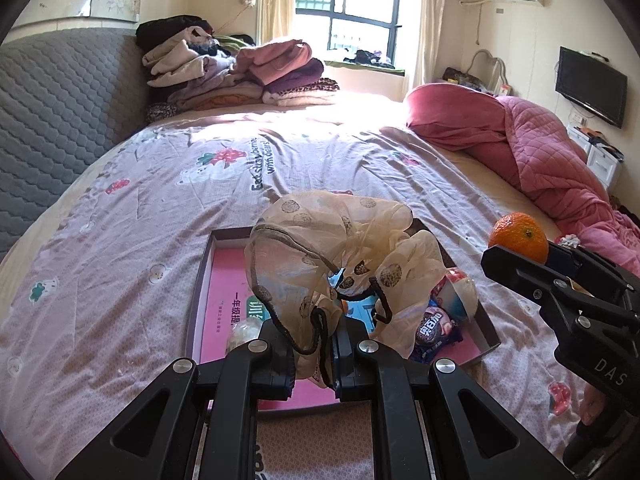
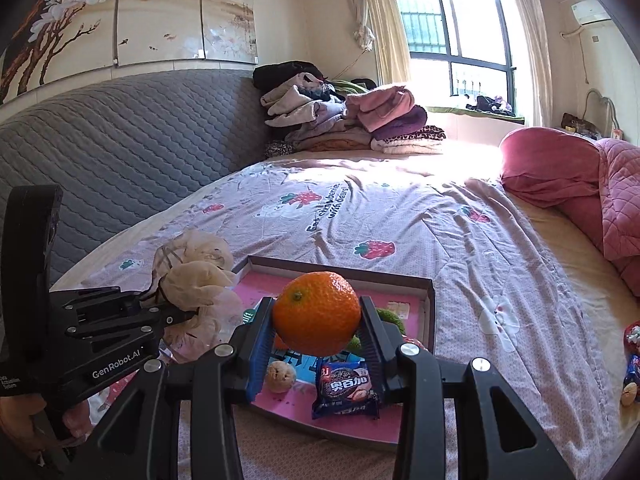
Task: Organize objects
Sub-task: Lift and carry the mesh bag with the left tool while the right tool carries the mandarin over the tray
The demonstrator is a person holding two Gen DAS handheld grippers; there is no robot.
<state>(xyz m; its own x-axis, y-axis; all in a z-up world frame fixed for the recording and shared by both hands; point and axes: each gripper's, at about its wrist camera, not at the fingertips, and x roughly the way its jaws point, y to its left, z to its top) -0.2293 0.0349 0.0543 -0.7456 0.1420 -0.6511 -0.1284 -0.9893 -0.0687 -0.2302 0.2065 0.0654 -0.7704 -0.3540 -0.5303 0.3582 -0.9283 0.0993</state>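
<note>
My left gripper [image 1: 312,344] is shut on a sheer beige dotted scarf [image 1: 320,256], bunched and held up over a shallow pink-floored box [image 1: 218,312] on the bed. From the right wrist view the scarf [image 2: 196,276] hangs at the box's left side. My right gripper [image 2: 316,320] is shut on an orange [image 2: 316,312], held above the same box [image 2: 428,300]; the orange [image 1: 518,236] also shows at the right of the left wrist view. In the box lie a dark cookie packet [image 2: 346,390], a small beige ball [image 2: 281,376] and a green thing, partly hidden.
The box rests on a pink strawberry-print bedsheet [image 1: 168,208]. A grey quilted headboard [image 2: 120,144] runs along the left. Folded clothes [image 1: 232,76] are piled at the far end; a pink quilt [image 1: 540,148] lies heaped at the right. More snack items [image 2: 632,364] lie at the sheet's right edge.
</note>
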